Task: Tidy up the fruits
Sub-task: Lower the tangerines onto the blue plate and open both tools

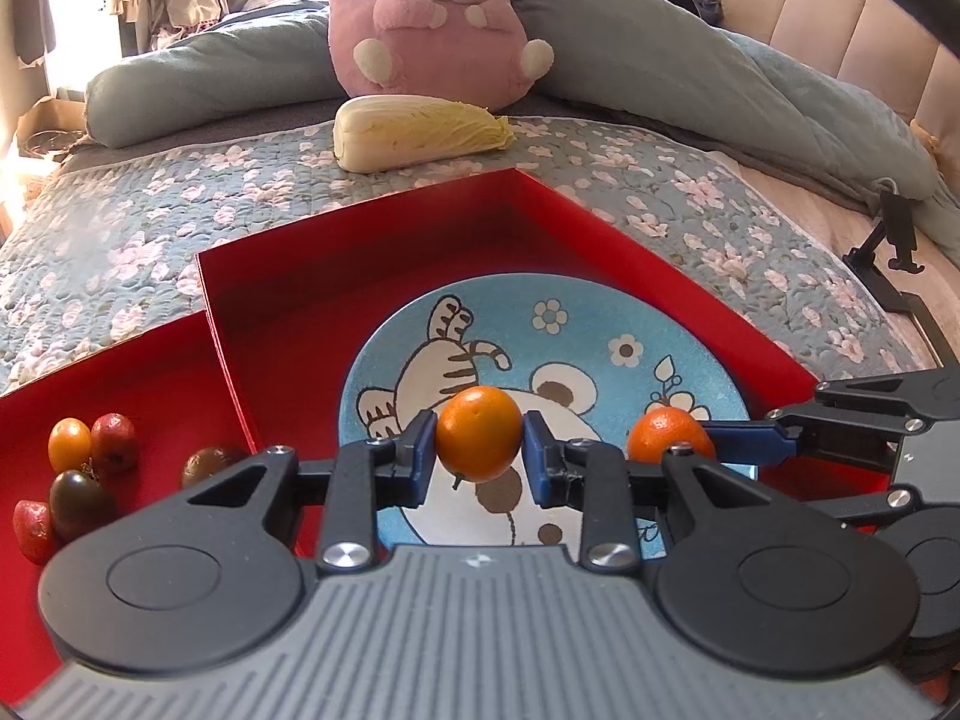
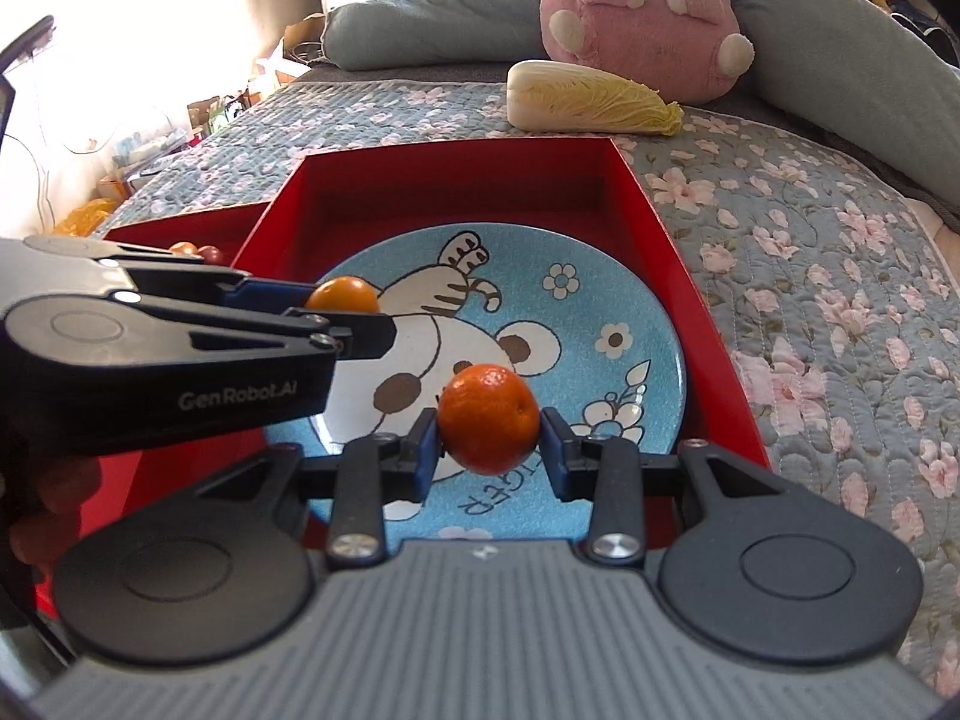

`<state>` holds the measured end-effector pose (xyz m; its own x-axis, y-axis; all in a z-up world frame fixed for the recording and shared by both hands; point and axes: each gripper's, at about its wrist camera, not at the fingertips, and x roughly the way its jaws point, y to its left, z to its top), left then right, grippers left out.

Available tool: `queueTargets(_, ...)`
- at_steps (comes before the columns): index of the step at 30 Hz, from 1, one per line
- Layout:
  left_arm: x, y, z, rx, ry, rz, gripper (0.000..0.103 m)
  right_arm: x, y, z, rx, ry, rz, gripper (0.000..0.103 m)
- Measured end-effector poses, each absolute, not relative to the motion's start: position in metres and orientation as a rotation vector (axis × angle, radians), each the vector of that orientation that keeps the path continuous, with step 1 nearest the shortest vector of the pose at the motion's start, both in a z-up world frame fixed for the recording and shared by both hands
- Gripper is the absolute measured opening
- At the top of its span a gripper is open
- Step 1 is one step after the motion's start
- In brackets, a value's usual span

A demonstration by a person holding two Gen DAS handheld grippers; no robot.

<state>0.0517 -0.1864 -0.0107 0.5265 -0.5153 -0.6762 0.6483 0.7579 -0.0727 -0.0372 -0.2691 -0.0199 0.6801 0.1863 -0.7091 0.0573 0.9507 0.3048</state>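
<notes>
My left gripper (image 1: 479, 450) is shut on a small orange fruit (image 1: 479, 441), held just above the blue cartoon plate (image 1: 600, 312). My right gripper (image 2: 489, 441) is shut on a second orange fruit (image 2: 487, 419) over the same plate (image 2: 600, 312). The plate lies in a red box (image 2: 654, 228). In the left wrist view the right gripper (image 1: 690, 441) comes in from the right with its fruit (image 1: 666, 438). In the right wrist view the left gripper (image 2: 345, 306) enters from the left with its fruit (image 2: 342, 295). Several small tomatoes (image 1: 78, 468) lie in the red lid (image 1: 150, 372) on the left.
Both boxes rest on a flowered quilt (image 1: 660, 192). Behind the box lies a napa cabbage (image 1: 420, 129), with a pink plush rabbit (image 1: 432, 24) and a grey-blue pillow (image 1: 630, 48) behind that. A black stand (image 1: 888, 240) sits at the right edge.
</notes>
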Motion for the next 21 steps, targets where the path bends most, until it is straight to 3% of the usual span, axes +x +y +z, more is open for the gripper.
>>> queueTargets(21,0.0518,-0.1928,-0.0194,0.229,0.750,-0.712,0.036,-0.0278,-0.2659,-0.0281,0.295,0.851,0.080,0.039)
